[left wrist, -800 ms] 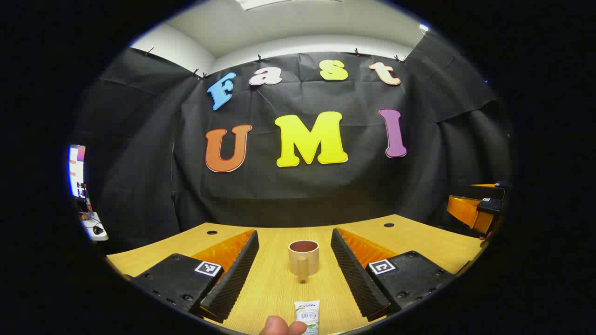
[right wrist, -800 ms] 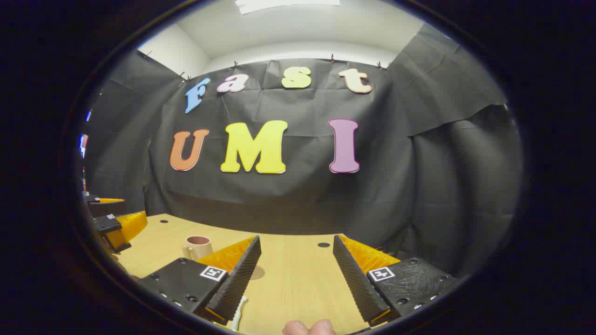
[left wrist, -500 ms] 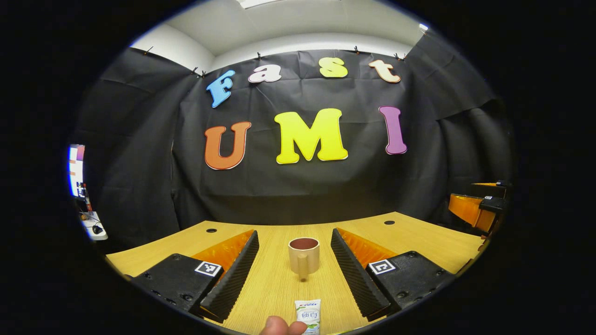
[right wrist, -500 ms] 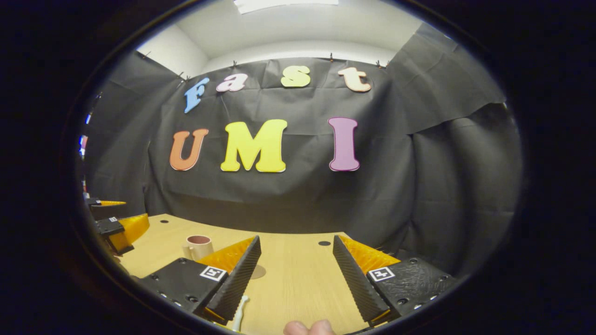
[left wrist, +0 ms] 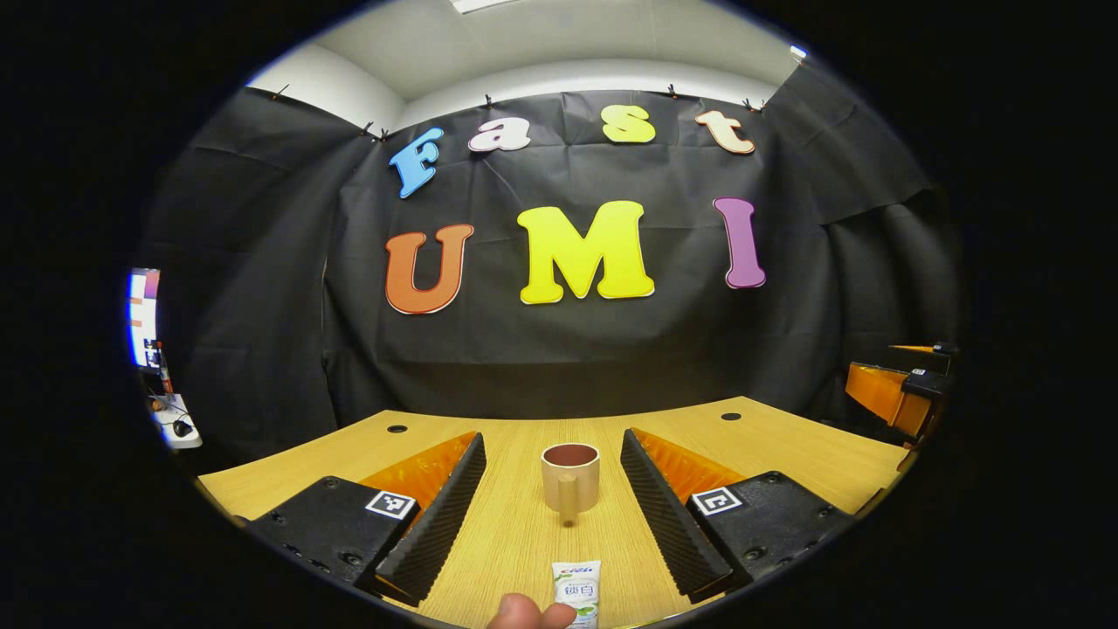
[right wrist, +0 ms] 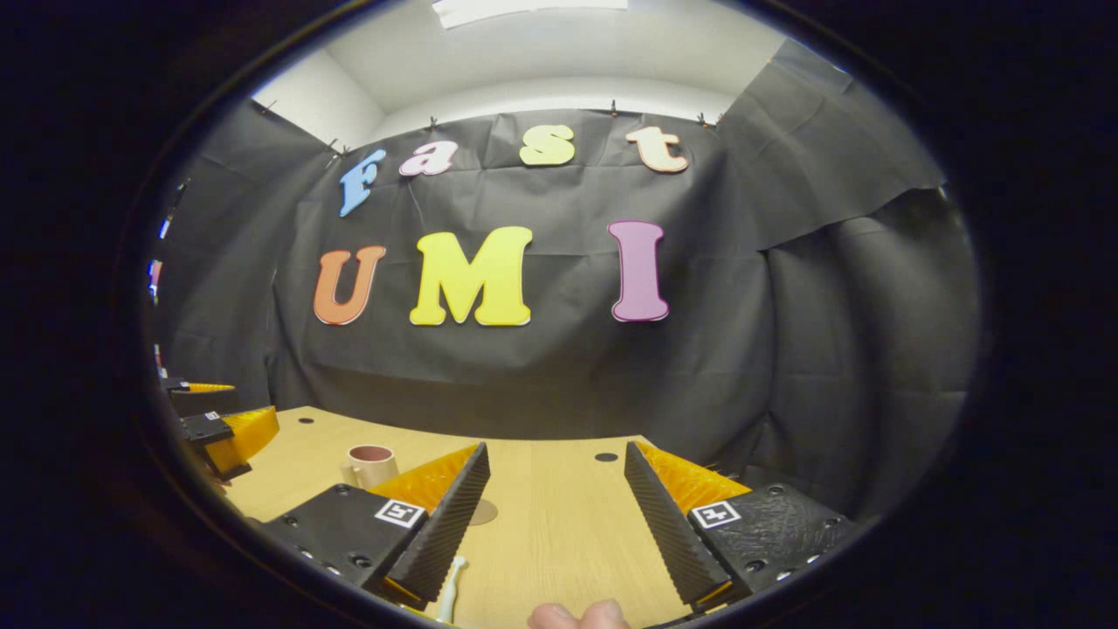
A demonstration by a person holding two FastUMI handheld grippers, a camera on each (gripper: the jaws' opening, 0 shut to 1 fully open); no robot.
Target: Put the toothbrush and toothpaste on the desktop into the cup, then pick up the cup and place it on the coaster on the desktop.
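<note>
Both my grippers gape wide, holding nothing: left gripper (left wrist: 552,459) frames cup (left wrist: 569,478), toothpaste (left wrist: 576,592) nearer; right gripper (right wrist: 556,472) over bare desktop (right wrist: 559,524).

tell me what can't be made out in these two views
- Toothpaste, left gripper view: near end cut off by the bottom edge, a fingertip beside it.
- Toothbrush, right gripper view: one end pokes out, the rest behind the tongs' finger.
- Coaster, right gripper view: partly behind that finger.

Side shelf (left wrist: 175,428) with clutter.
</note>
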